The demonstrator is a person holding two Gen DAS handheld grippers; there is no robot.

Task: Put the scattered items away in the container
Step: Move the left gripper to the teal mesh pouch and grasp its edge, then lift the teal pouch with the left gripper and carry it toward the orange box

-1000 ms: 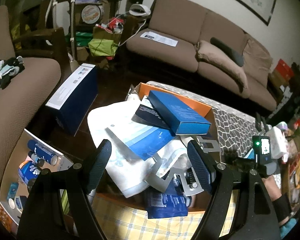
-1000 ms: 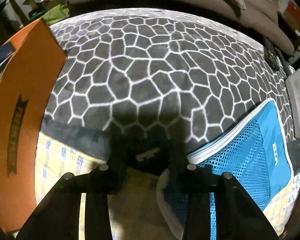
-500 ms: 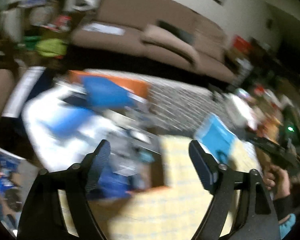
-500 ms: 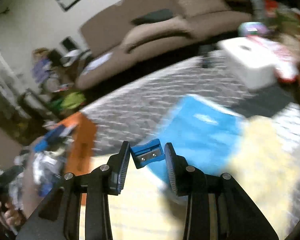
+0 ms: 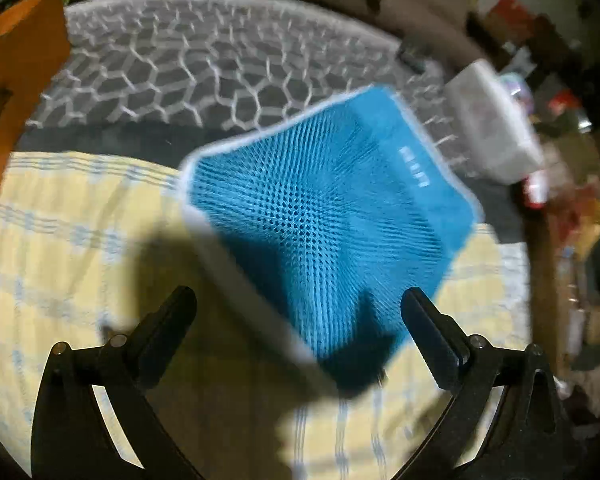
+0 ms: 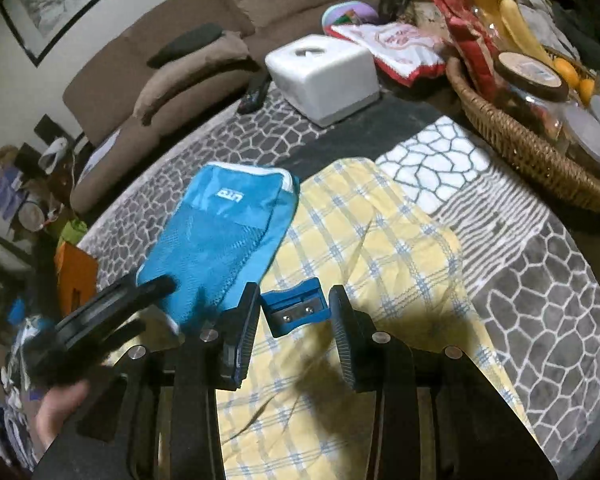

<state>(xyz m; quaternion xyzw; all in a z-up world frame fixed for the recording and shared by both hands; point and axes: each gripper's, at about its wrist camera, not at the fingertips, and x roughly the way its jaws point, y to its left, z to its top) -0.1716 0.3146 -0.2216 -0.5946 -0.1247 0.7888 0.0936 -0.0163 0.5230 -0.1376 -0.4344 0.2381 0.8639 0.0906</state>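
Right claw (image 6: 294, 312): blue sharpener (image 6: 295, 307) is held between fingers, lifted above yellow check cloth (image 6: 380, 248). Left claw (image 5: 298, 322): fingers spread wide, nothing gripped, positioned over blue mesh pouch (image 5: 320, 216), which lies on cloth w/ far end on grey patterned surface (image 5: 204, 60). Orange box (image 5: 16, 80) noted at left edge. White tissue box (image 6: 324, 72) sits beyond pouch.

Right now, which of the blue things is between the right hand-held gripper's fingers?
The small blue pencil sharpener, hard plastic with two screws. The blue mesh pouch lies flat on the cloths, to its left.
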